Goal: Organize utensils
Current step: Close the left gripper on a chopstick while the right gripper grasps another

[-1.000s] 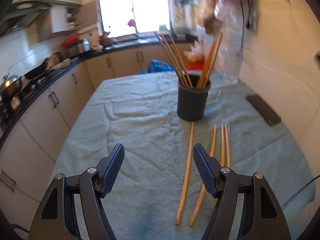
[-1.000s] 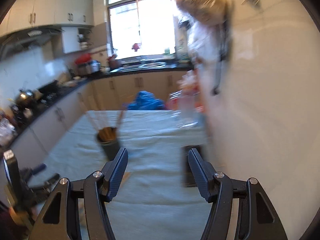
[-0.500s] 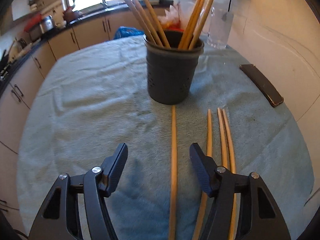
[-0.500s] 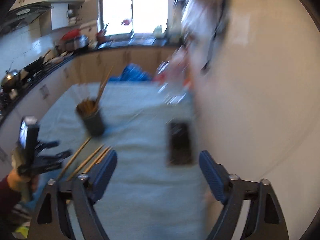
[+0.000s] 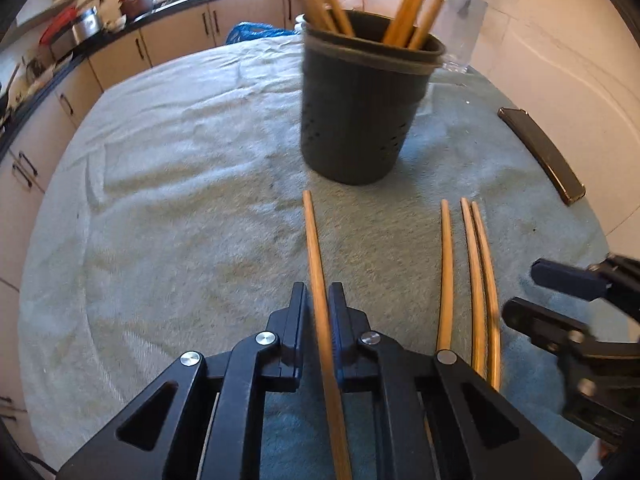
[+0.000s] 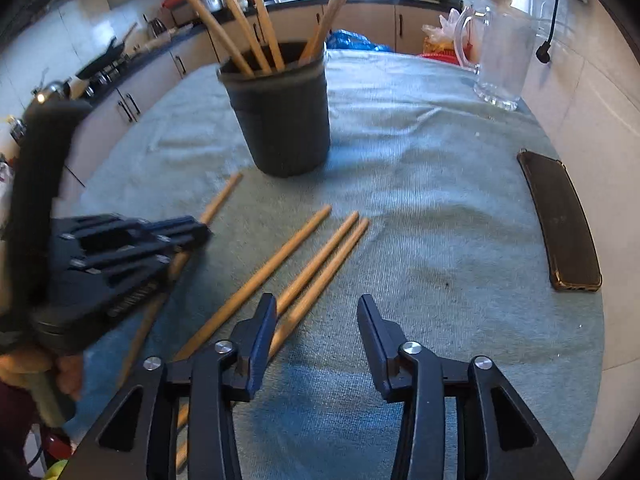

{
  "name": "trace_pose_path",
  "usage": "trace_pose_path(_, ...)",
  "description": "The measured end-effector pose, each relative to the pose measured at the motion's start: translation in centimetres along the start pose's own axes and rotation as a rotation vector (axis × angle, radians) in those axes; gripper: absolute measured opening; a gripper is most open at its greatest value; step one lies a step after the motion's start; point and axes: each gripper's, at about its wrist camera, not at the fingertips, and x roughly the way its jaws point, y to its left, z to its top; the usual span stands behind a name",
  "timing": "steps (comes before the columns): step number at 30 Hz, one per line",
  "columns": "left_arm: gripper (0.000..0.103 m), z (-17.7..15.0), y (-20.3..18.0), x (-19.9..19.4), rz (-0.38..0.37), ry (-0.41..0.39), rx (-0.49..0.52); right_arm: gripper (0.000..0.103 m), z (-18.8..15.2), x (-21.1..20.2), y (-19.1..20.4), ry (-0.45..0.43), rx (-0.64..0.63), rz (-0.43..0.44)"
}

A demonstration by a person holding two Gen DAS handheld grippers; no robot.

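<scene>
A dark holder (image 5: 360, 108) (image 6: 282, 116) with several wooden chopsticks standing in it sits on the towel-covered table. In the left wrist view my left gripper (image 5: 319, 304) is shut on one loose chopstick (image 5: 314, 248) that lies on the towel in front of the holder. Three more chopsticks (image 5: 468, 264) (image 6: 316, 264) lie to its right. My right gripper (image 6: 316, 320) hovers low over the near ends of those three; its jaws are closing with bare towel between them, the left finger just over one stick.
A dark phone (image 6: 560, 220) (image 5: 540, 152) lies flat by the table's right edge near the wall. A clear glass pitcher (image 6: 504, 60) stands at the back right. The grey-green towel (image 5: 180, 184) covers the table. Kitchen counters run along the left and back.
My left gripper moved in toward the holder, dropped and shut on the leftmost chopstick. My right gripper swung down from facing the wall to just above the three chopsticks, its jaws narrowing.
</scene>
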Motion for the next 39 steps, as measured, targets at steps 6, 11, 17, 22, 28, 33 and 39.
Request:
trace_pose_path(6, 0.010, -0.7, 1.4, -0.4, -0.045, 0.013, -0.063, 0.040, -0.2, 1.5, 0.0, 0.017, 0.032, -0.012)
trace_pose_path(11, 0.010, -0.5, 1.6, -0.4, -0.057, 0.013, -0.088, 0.026, 0.4, 2.6, 1.1, 0.040, 0.036, -0.079)
trace_pose_path(17, 0.007, -1.6, 2.9, -0.9, -0.095, 0.038, -0.146, 0.015, 0.1, 2.8, 1.3, 0.043, 0.031, -0.077)
trace_pose_path(22, 0.007, -2.9, 3.6, -1.7, -0.152, 0.095, -0.167, 0.014, -1.8, 1.2, -0.3, 0.090, -0.006, -0.051)
trace_pose_path(28, 0.025, -1.9, 4.2, -1.4, -0.200, 0.138, -0.199, 0.020, -2.2, 0.6, -2.5, 0.102, 0.074, -0.026)
trace_pose_path(33, 0.025, -0.4, 3.5, -0.6, -0.163, 0.147, -0.168, 0.020, -0.8, 1.5, -3.0, 0.110, 0.083, -0.039)
trace_pose_path(39, 0.024, 0.3, 3.1, -0.3, -0.131, 0.141, -0.162, 0.020, 1.4, 2.6, -2.9, 0.104, 0.069, -0.081)
